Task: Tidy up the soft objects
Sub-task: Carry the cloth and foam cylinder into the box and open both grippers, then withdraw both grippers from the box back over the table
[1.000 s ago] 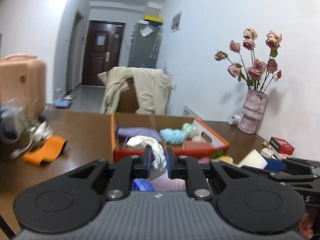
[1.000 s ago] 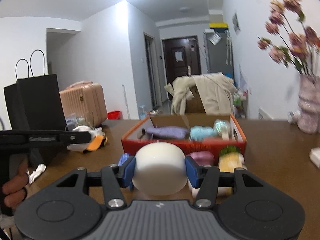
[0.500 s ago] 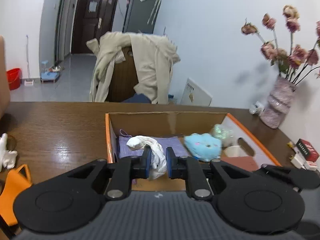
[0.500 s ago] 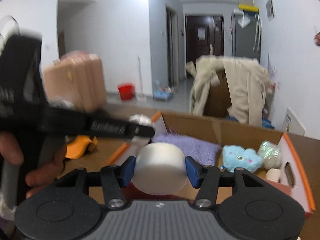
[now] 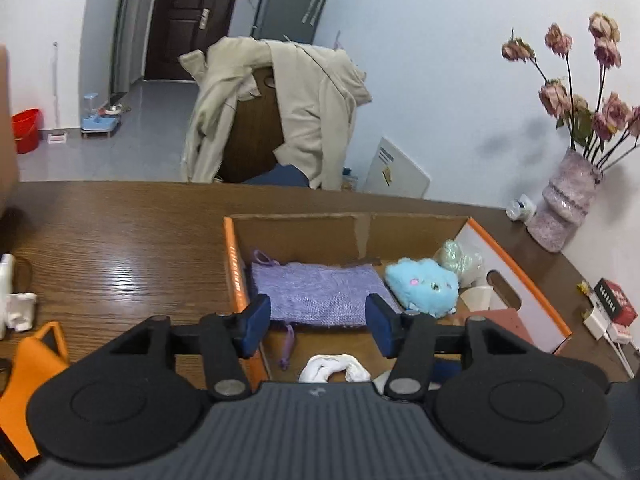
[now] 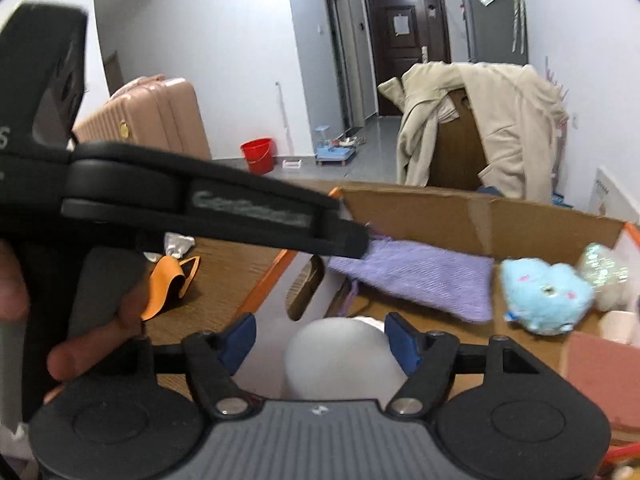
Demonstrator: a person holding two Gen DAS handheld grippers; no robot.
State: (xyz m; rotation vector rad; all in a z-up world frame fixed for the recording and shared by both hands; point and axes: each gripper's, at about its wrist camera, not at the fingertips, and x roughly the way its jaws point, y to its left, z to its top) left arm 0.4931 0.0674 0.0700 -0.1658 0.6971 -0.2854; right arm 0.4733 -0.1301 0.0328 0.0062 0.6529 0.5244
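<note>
moved: white cloth (image 5: 334, 367) dropped from pinch into cardboard box (image 5: 236, 264) | left wrist: left hand-held gripper (image 5: 318, 322) jaws opening, empty; cloth below, near purple pouch (image 5: 320, 294) | right wrist: right hand-held gripper (image 6: 320, 338) jaws opening; white ball (image 6: 340, 360) between, pads clear

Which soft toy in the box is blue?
The fluffy blue toy beside the purple cloth. The white ball and white rag are plain white.
</note>
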